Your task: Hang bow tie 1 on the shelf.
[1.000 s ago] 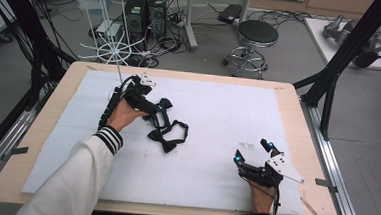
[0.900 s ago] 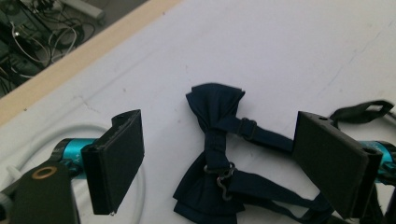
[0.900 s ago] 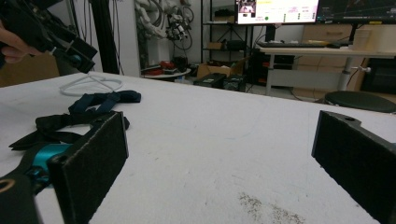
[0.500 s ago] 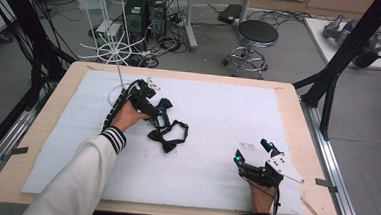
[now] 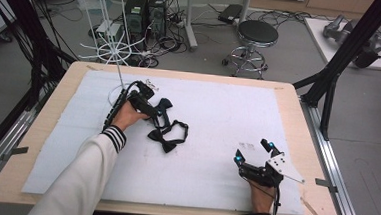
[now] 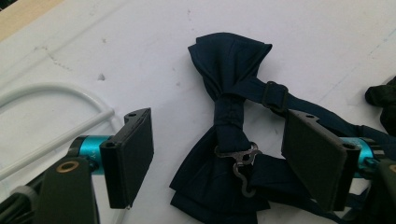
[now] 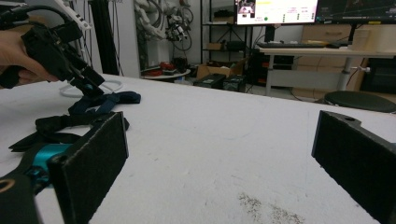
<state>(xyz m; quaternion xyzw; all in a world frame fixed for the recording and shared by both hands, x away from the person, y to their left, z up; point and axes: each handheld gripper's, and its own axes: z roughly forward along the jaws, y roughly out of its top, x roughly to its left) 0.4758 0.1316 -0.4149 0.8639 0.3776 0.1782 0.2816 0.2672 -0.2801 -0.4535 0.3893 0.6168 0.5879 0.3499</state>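
My left gripper (image 6: 219,158) has sunk over the navy bow tie (image 6: 229,126); its jaws, just narrowing, straddle the knot without pressing, so the grab looks close.

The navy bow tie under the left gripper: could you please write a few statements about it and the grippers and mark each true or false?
1. The left gripper has its jaws on either side of the navy bow tie, pads not yet pressing it. True; the jaws have just been closing.
2. The navy bow tie hangs from the white wire rack. False; it lies flat on the white mat.
3. A second, black bow tie lies beside it on the mat. True.
4. The right gripper is shut on a strap. False; its jaws are wide open, with nothing between them.
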